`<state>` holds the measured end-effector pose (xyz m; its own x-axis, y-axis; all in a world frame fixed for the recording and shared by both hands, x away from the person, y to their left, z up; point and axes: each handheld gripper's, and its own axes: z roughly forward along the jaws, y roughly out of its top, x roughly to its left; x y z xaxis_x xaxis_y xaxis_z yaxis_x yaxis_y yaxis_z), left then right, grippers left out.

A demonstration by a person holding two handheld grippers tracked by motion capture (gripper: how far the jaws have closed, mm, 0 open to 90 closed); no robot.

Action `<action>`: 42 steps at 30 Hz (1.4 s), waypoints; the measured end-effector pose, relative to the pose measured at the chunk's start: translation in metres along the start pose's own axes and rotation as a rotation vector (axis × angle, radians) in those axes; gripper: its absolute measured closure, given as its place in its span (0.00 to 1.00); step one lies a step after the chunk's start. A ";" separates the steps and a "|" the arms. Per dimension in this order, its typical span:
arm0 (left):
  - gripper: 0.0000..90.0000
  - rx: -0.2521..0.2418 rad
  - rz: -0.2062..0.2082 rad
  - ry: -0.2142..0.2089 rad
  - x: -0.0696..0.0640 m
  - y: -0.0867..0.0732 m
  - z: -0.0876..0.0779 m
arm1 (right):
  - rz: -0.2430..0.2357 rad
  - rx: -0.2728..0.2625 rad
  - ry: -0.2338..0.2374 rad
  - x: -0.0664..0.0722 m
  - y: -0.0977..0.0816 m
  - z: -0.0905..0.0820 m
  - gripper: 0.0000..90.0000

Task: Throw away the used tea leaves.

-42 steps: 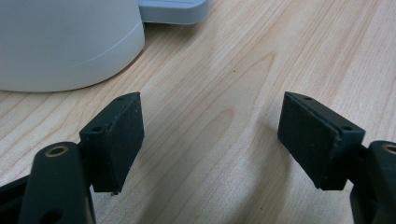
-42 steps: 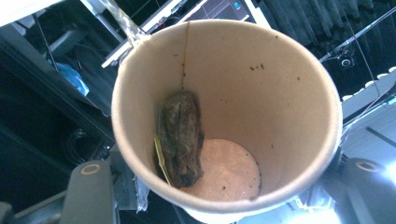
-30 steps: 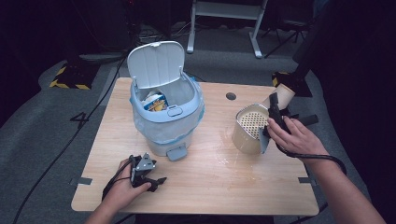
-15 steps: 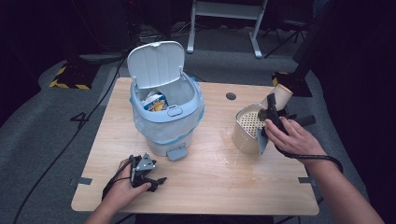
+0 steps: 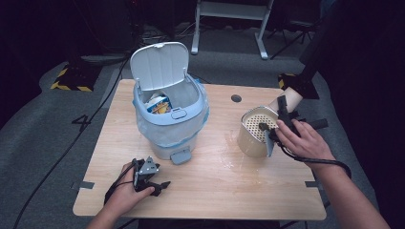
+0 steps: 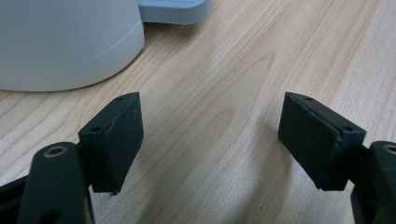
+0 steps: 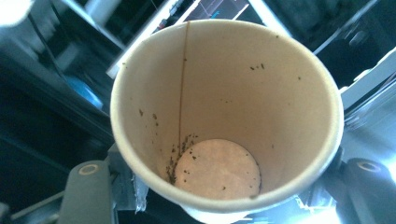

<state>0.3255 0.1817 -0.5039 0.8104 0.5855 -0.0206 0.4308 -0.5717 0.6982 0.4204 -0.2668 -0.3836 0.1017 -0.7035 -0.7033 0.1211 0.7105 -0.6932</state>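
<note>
- Paper cup (image 7: pixel 224 116), brown specks stuck down its seam and around its base, is pinched at its sides by the right tool (image 5: pixel 281 110).
- It hangs off the bench (image 5: pixel 229 191), above the far side of the pot (image 5: pixel 248 138), which stands near the right edge with a perforated insert in its mouth.
- The right gripper view looks straight into the cup. That puts its long axis along the jaws, with the mouth toward the person and the base toward the far edge.
- I'd say the cup is emptied and the bin (image 5: pixel 167 138) is where it goes.
- The bin stands toward the left of the bench's middle, with its lid (image 5: pixel 160 64) tipped up and back and a carton (image 5: pixel 160 104) already inside.
- From the right tool, the bin's open mouth lies toward the left edge, well apart from the cup across bare wood.
- Left tool (image 6: pixel 210 140) rests near the front left corner, jaws spread with nothing between them, just in front of the bin's base.
- It is the nearer hand to the bin, but the right hand has the cup, so the carry looks to be the right hand's job.
</note>
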 end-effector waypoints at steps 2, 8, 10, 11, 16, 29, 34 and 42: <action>0.25 0.000 0.000 0.001 0.000 0.000 0.000 | 0.122 -0.021 0.045 0.000 -0.008 0.001 0.37; 0.25 0.000 0.000 0.000 0.000 0.000 0.000 | 0.521 -0.108 0.227 0.003 -0.037 0.004 0.36; 0.25 0.000 0.000 0.001 0.000 0.000 0.000 | 0.600 -0.128 0.266 0.005 -0.043 0.005 0.36; 0.25 0.000 0.000 0.000 0.000 0.000 0.000 | 0.650 -0.138 0.299 0.006 -0.047 0.004 0.36; 0.25 0.000 -0.001 0.000 0.000 0.000 0.000 | 0.954 -0.229 0.402 0.013 -0.065 0.000 0.36; 0.25 0.000 -0.001 0.001 0.000 0.000 0.000 | 1.603 -0.518 0.695 0.018 -0.080 -0.030 0.36; 0.25 0.001 -0.001 0.000 0.000 0.000 0.000 | 1.743 -0.583 0.824 0.022 -0.081 -0.043 0.36; 0.24 0.001 -0.001 0.001 0.000 0.000 0.000 | 1.877 -0.672 1.017 0.032 -0.069 -0.065 0.35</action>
<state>0.3257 0.1817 -0.5039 0.8095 0.5868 -0.0212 0.4324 -0.5713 0.6976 0.3509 -0.3372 -0.3682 -0.7503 0.6548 -0.0912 0.2524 0.4113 0.8758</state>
